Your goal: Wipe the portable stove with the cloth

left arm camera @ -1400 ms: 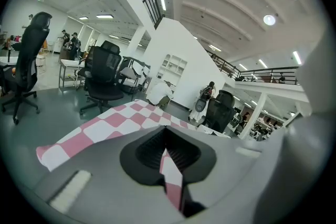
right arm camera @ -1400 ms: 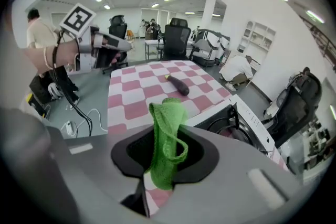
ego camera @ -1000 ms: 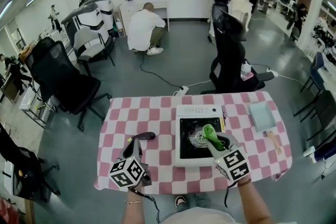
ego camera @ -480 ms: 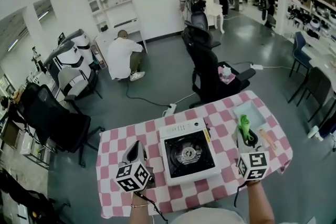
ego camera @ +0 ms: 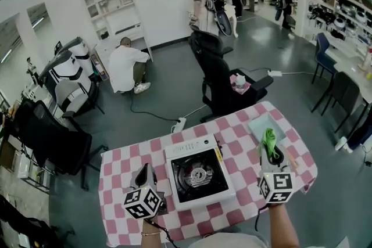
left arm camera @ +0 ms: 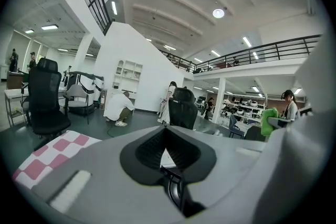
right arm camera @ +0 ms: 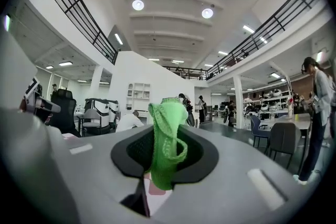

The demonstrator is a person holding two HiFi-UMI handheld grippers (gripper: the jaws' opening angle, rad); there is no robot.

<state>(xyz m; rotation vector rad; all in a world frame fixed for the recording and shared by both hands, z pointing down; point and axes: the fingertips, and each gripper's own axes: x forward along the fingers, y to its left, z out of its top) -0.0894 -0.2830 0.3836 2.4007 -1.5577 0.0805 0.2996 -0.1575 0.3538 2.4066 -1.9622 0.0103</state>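
Portable stove [ego camera: 200, 174] sits mid-table, untouched, with the right gripper [ego camera: 270, 153] at its 3 o'clock pinching the green cloth [ego camera: 268, 141] well clear and the left gripper [ego camera: 147, 170] at 8 o'clock closed on nothing, so no wiping is under way and its progress cannot be judged.

Stove [ego camera: 199, 170] mid-table, open tabletop [ego camera: 125, 162] at its left

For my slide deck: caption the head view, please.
Right tool holds a green cloth beside the portable stove on a checkered table.
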